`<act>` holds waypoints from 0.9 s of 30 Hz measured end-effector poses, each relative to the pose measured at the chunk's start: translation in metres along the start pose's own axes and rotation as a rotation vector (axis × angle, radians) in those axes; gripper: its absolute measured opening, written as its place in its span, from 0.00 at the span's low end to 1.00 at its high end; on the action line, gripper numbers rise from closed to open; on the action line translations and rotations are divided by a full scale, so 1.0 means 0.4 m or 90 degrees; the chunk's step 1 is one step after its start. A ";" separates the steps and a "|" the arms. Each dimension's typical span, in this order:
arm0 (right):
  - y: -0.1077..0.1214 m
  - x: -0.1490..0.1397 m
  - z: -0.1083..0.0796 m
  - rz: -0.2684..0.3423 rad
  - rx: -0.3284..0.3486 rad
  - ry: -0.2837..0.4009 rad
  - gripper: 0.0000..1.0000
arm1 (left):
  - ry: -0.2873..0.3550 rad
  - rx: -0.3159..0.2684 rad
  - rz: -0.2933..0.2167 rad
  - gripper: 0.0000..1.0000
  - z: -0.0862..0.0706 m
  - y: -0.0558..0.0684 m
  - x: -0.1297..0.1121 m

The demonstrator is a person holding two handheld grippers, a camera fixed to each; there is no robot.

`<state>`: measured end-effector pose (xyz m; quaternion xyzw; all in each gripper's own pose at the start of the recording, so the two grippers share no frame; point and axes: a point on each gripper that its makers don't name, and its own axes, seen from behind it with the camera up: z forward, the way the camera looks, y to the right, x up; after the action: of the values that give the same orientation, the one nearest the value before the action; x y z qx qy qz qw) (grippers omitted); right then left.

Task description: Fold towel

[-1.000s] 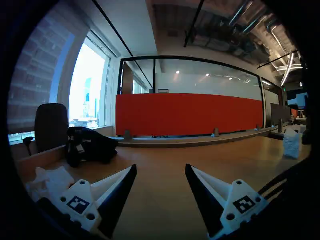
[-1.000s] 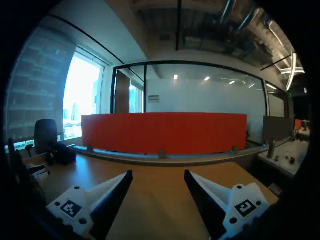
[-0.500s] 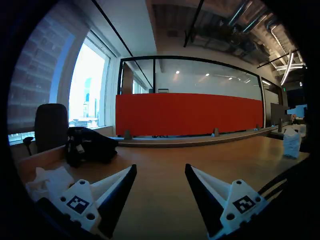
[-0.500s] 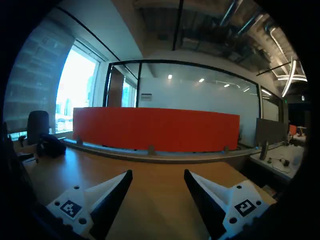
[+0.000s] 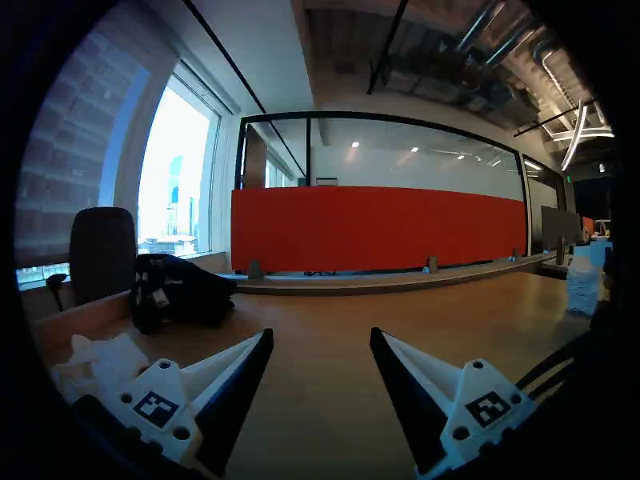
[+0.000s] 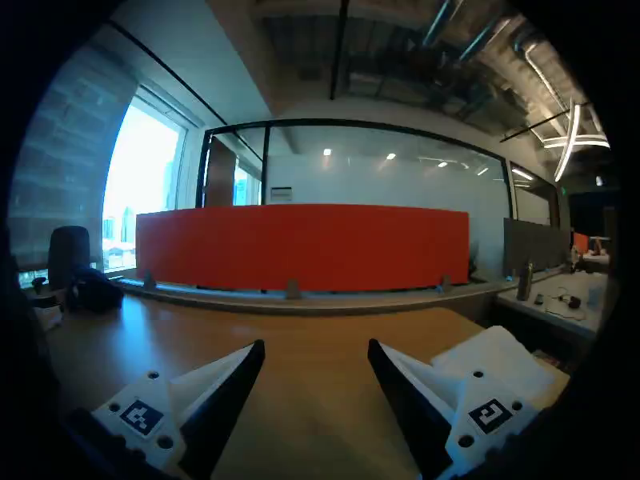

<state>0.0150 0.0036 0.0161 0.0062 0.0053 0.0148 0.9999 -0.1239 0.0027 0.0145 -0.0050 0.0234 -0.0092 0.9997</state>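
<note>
Right gripper view has swung rightward since a second ago: the orange panel screen [image 6: 304,244] slid left, and a white folded towel [image 6: 500,352] came into sight. It lies on the light wooden desk [image 6: 312,328], just beyond the right-hand finger. Right gripper [image 6: 316,344]: jaws spread, nothing between them. Left gripper [image 5: 321,331]: unmoved, jaws spread and empty above the desk. Black bag [image 5: 176,292] ahead-left of its jaws; crumpled white cloth [image 5: 96,364] beside its left finger.

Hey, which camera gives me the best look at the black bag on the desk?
The left gripper view: the black bag sits large and close on the desk. The right gripper view shows it small and dark at the far left.
</note>
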 end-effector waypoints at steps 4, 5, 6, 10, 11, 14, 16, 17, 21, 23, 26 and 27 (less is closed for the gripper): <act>0.015 -0.037 0.000 0.022 -0.004 0.000 1.00 | 0.000 0.000 0.000 0.89 0.000 0.000 0.001; 0.020 -0.045 0.000 0.029 -0.005 -0.001 1.00 | 0.000 0.000 0.000 0.89 0.000 0.001 0.001; 0.025 -0.051 -0.001 0.035 -0.006 -0.001 1.00 | 0.000 0.000 0.000 0.89 0.000 0.001 0.001; 0.043 -0.056 -0.005 0.052 -0.011 0.007 0.99 | 0.000 0.000 0.000 0.89 0.000 0.000 0.002; 0.047 -0.055 -0.007 0.055 -0.011 0.009 0.99 | 0.000 0.000 0.000 0.89 0.000 0.000 0.002; 0.050 -0.056 -0.010 0.056 -0.008 0.012 0.99 | 0.000 0.000 0.000 0.89 0.000 0.000 0.003; 0.050 -0.058 -0.012 0.054 -0.006 0.014 0.99 | 0.000 0.000 0.000 0.89 0.000 0.000 0.003; 0.049 -0.060 -0.012 0.053 -0.005 0.014 0.99 | 0.000 0.000 0.000 0.89 0.000 0.000 0.003; 0.044 -0.069 -0.014 0.050 -0.001 0.015 0.99 | 0.000 0.000 0.000 0.89 -0.001 0.000 0.003; 0.040 -0.074 -0.013 0.049 0.001 0.015 0.99 | 0.001 0.000 0.000 0.89 -0.001 0.001 0.004; 0.037 -0.082 -0.013 0.049 0.002 0.013 0.99 | 0.001 0.000 0.000 0.89 0.000 0.001 0.004; 0.037 -0.084 -0.013 0.049 0.002 0.013 0.99 | 0.001 0.000 0.000 0.89 0.000 0.002 0.004</act>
<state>-0.0190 0.0174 0.0115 0.0076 0.0152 0.0533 0.9984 -0.1223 0.0033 0.0144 -0.0049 0.0238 -0.0091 0.9997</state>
